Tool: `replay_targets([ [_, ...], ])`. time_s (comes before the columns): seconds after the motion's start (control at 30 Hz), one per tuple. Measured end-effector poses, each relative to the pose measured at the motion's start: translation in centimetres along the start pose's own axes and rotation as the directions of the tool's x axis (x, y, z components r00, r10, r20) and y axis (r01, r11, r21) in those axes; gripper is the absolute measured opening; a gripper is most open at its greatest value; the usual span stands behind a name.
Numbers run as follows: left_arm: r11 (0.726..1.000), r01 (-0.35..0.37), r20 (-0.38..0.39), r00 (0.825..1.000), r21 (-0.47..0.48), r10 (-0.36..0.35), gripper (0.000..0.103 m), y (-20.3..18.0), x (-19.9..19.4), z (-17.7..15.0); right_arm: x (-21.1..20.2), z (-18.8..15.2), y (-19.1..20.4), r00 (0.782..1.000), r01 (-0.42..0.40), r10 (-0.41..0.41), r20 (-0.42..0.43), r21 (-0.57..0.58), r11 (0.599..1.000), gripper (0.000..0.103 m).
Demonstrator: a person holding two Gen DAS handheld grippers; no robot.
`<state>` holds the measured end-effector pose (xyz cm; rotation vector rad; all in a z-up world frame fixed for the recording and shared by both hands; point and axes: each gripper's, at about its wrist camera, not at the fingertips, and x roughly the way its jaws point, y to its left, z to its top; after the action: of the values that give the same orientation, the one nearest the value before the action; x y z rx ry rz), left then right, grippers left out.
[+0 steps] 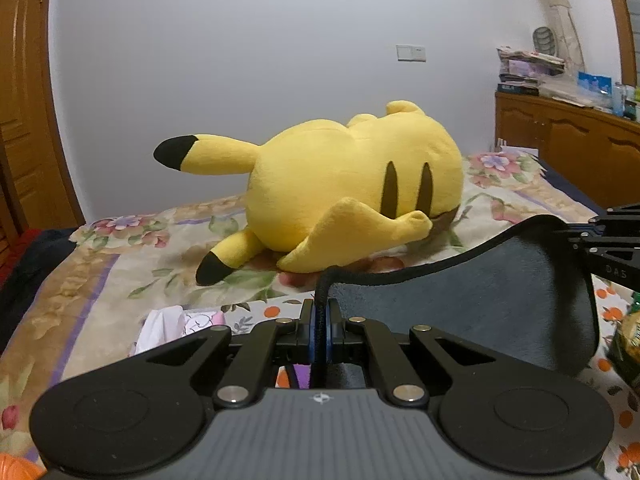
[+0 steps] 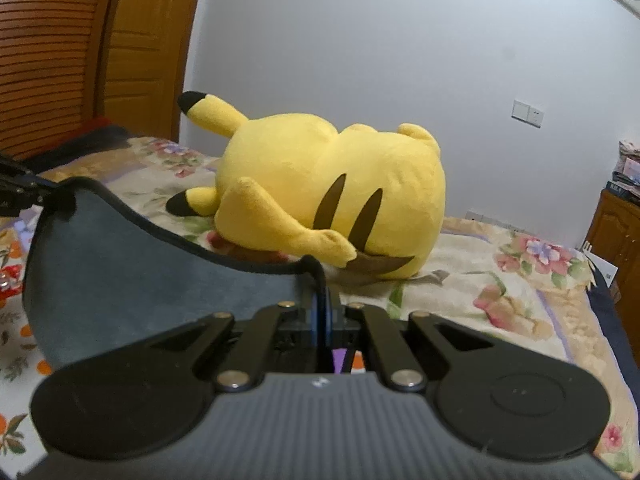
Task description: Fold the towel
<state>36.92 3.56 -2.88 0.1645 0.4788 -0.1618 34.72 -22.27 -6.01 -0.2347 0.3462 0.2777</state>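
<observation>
A dark grey-blue towel (image 1: 480, 300) with a black hem hangs stretched between my two grippers above the bed. My left gripper (image 1: 320, 308) is shut on one corner of it. My right gripper (image 2: 322, 300) is shut on the other corner, and the towel (image 2: 132, 280) sags to its left. The right gripper also shows at the right edge of the left wrist view (image 1: 612, 248). The left gripper shows at the left edge of the right wrist view (image 2: 24, 192). The towel's lower part is hidden behind the gripper bodies.
A large yellow plush toy (image 1: 352, 188) lies on the floral bedspread (image 1: 100, 264) just beyond the towel; it also shows in the right wrist view (image 2: 332, 196). A wooden cabinet (image 1: 568, 144) with clutter stands at the right. A wooden wardrobe (image 2: 80, 60) stands at the left.
</observation>
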Motion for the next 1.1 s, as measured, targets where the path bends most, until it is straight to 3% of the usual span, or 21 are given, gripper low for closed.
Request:
replay_targets([
  [0.2,0.999,-0.002,-0.006,1.000,-0.034,0.002,0.006,0.7,1.4,0.6,1.2,0.2,-0.1,1.000,0.019,-0.019,0.009,0.010,1.000,0.004],
  [0.53,0.998,-0.037,-0.012,0.999,0.043,0.037,0.006,0.5,3.5,1.0,3.0,0.4,0.0,0.999,0.053,-0.053,0.011,0.007,0.999,0.004],
  [1.1,0.995,-0.096,-0.033,0.995,0.010,0.096,0.006,0.3,8.0,-0.4,7.4,-0.8,0.2,0.993,0.090,-0.089,-0.076,-0.001,0.996,0.004],
])
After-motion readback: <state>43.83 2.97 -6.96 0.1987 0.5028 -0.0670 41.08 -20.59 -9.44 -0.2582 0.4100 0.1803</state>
